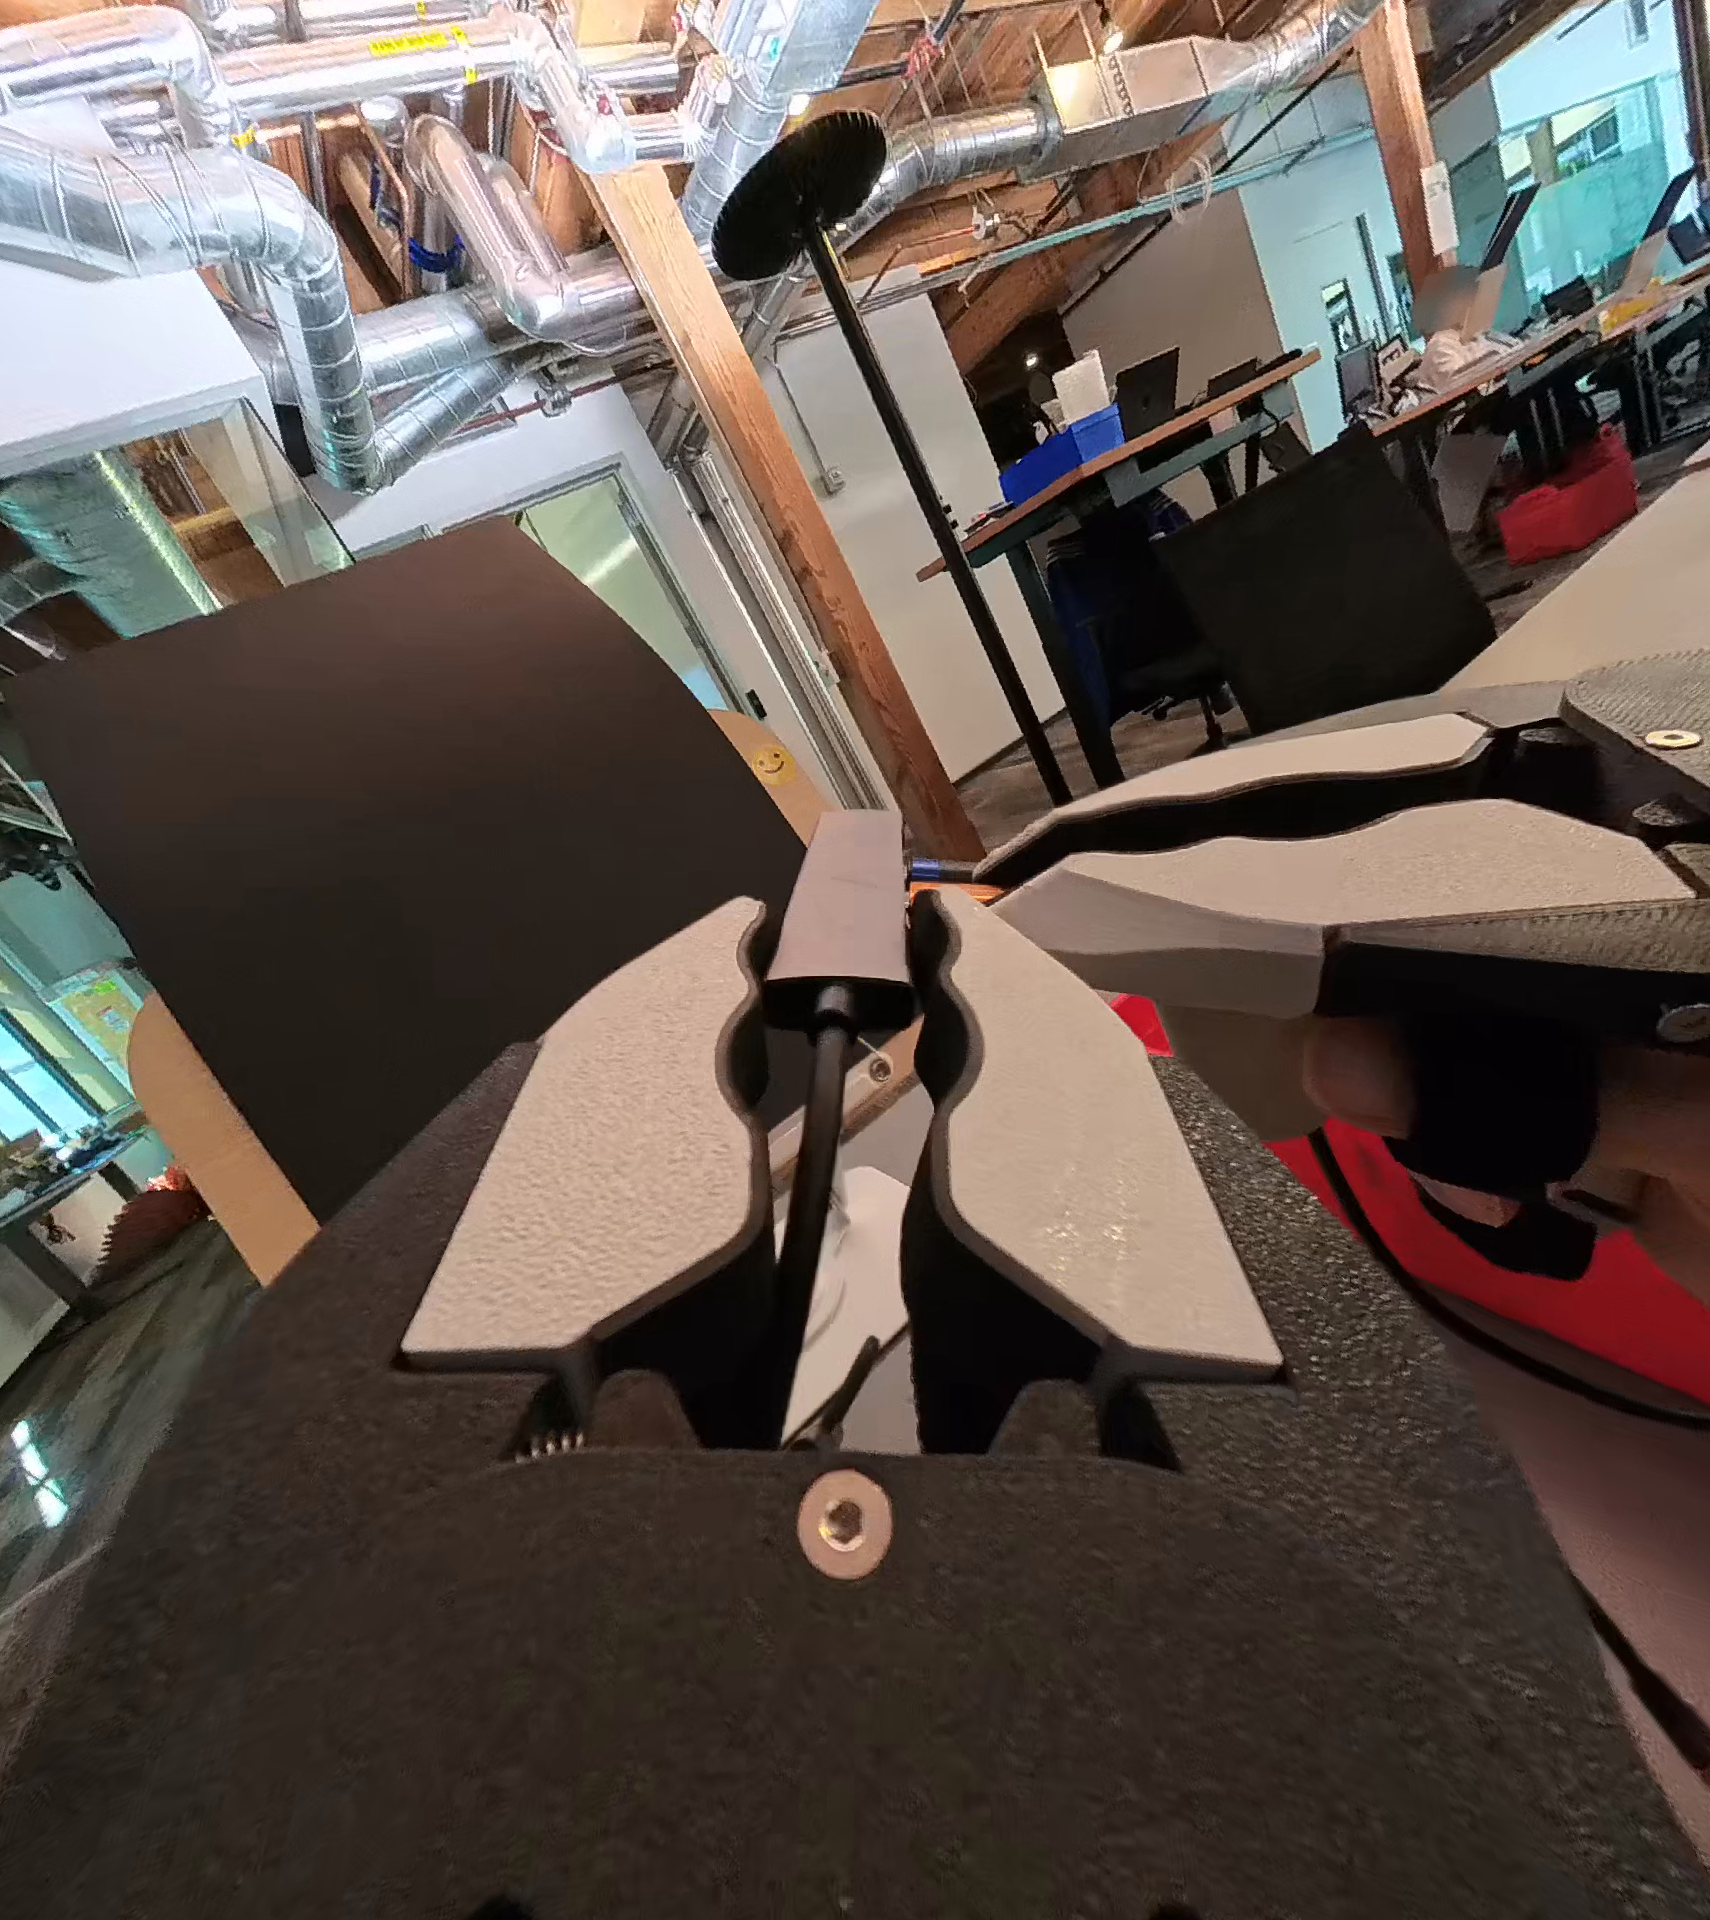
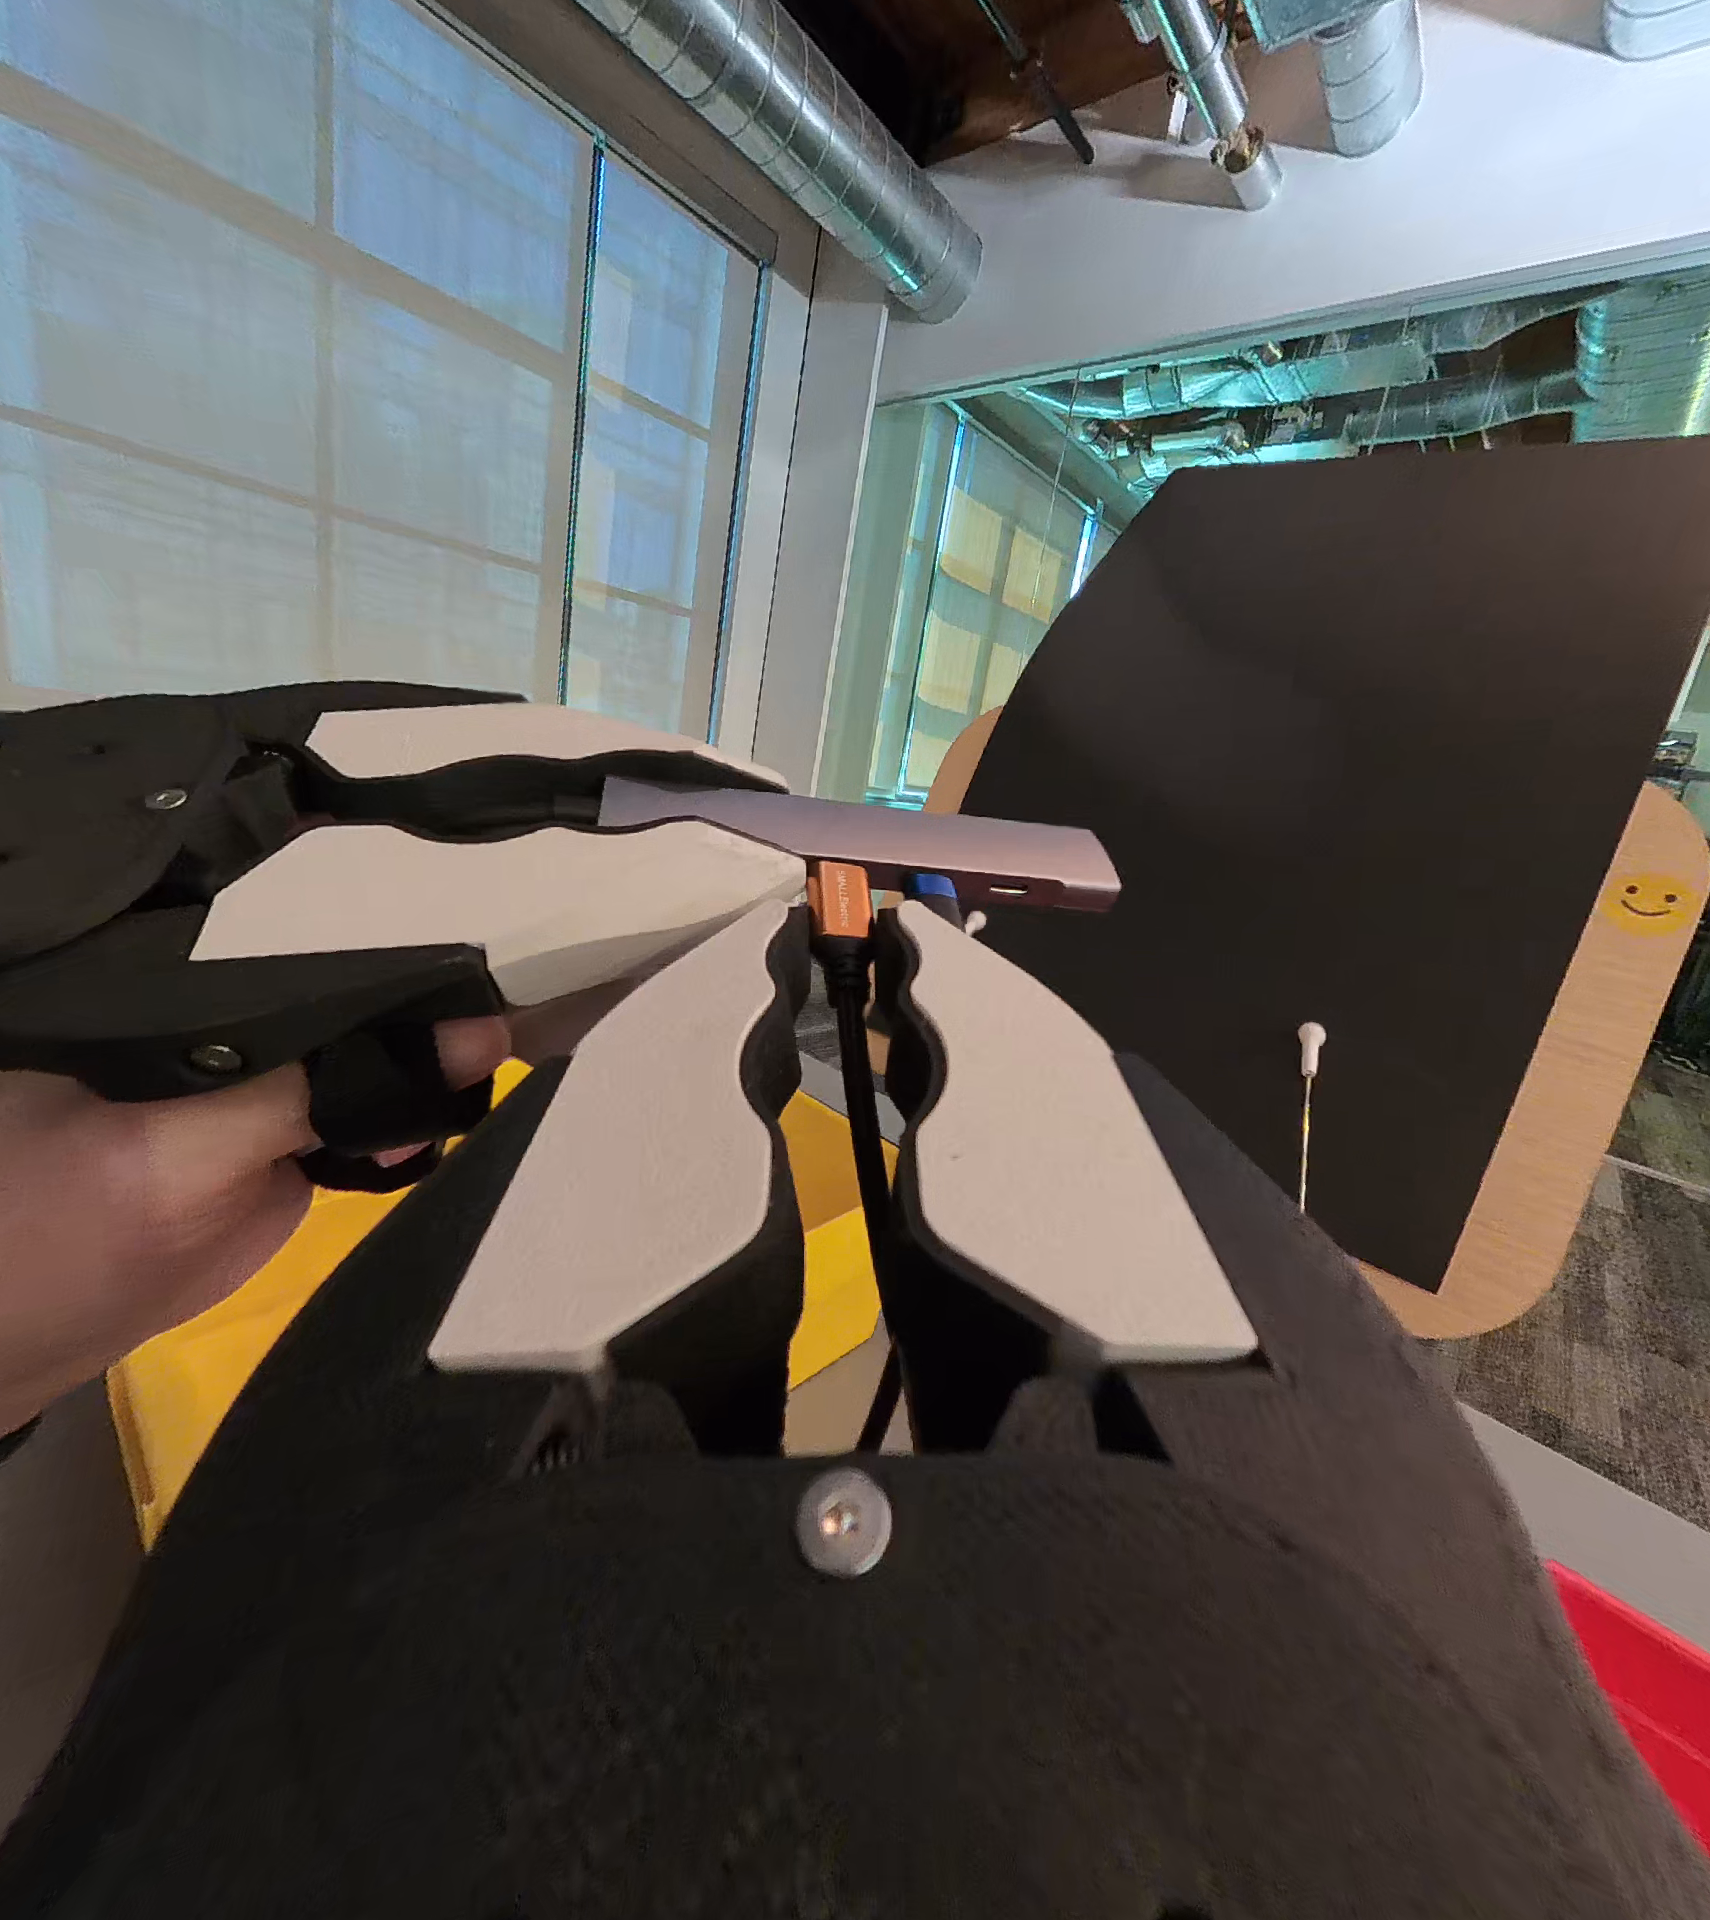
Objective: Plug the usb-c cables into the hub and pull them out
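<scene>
Left gripper (image 1: pixel 835 940) clamps slim grey metal hub (image 2: pixel 861 831) midair as brace; right gripper (image 2: pixel 835 935) pinches orange-shelled usb-c plug (image 2: pixel 838 902) at its port.

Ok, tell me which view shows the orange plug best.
The right wrist view: the orange plug sits between the right tongs, seated in the hub. In the left wrist view those tongs hide it; only a blue plug shows.

A black board (image 2: pixel 1350 831) stands before cardboard with a smiley sticker (image 2: pixel 1649 902); silver ducts (image 1: pixel 207 208) run overhead.
</scene>
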`<state>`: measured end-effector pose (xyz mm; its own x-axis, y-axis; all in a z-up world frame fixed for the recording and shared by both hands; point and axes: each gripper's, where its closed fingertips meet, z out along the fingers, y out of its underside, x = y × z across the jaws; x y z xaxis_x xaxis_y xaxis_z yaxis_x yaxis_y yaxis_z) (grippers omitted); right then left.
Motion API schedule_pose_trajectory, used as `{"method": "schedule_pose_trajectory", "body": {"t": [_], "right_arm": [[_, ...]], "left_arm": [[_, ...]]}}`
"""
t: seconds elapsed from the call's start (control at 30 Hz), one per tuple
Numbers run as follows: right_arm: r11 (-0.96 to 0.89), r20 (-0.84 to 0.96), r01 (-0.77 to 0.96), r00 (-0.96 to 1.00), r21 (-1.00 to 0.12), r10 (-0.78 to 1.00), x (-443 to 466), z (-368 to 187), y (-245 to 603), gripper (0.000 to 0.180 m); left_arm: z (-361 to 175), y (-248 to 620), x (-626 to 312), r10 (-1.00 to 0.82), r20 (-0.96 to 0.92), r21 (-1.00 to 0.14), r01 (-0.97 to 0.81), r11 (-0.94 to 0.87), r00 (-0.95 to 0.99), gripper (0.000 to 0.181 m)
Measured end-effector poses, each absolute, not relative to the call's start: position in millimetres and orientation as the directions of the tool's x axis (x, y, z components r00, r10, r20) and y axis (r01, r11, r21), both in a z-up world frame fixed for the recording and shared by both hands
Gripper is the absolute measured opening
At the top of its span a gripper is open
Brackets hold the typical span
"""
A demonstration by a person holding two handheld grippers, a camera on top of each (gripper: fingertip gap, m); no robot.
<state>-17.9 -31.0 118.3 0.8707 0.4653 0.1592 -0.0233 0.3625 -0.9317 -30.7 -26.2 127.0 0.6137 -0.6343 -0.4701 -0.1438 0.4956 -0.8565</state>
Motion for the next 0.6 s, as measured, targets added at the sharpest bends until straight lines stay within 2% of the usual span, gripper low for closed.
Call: {"method": "schedule_pose_trajectory", "body": {"t": [0.27,0.47,0.6], "right_arm": [[0.390,0.201,0.004,0.861,-0.921,0.467,-17.5,122.6,-34.7,0.013],[0.343,0.080,-0.108,0.868,-0.933,0.490,-15.9,124.1,-32.9,0.014],[0.368,0.089,-0.091,0.892,-0.926,0.444,-10.8,128.5,-35.6,0.014]], "left_arm": [[130.7,-26.5,-30.1,-0.693,-0.441,-0.877,-0.111,0.467,0.571,0.024],[134.1,-27.1,-30.2,-0.601,-0.501,-0.834,-0.163,0.527,0.623,0.025],[137.6,-28.1,-25.8,-0.624,-0.472,-0.850,-0.133,0.510,0.623,0.025]]}}
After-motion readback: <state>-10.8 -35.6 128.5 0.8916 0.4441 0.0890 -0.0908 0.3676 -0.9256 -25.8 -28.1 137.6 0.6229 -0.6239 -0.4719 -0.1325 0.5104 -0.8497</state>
